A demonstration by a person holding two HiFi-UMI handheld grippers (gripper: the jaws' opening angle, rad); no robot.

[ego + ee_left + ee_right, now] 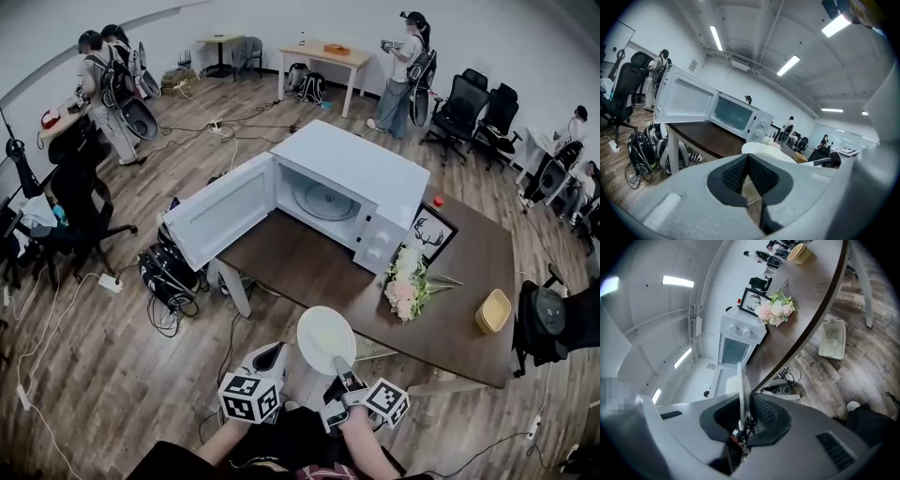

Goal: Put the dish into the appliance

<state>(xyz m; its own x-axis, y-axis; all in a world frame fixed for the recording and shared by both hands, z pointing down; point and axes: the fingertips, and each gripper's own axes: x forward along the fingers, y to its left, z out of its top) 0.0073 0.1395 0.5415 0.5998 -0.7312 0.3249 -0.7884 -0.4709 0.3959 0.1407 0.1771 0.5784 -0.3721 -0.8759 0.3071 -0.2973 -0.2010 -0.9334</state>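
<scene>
While the microwave (pixel 349 178) stands open at frame centre, your right gripper (pixel 343 377) pinches the white plate (pixel 325 338) by its near rim, lower centre, flat for sliding in; your left gripper (pixel 270 356) rides pressed together, empty.

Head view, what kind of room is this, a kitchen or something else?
Probably an office or lab workspace, not a kitchen: rolling office chairs stand around, cable bundles lie on the wood floor, and the open microwave sits on a brown table, not a counter.
</scene>
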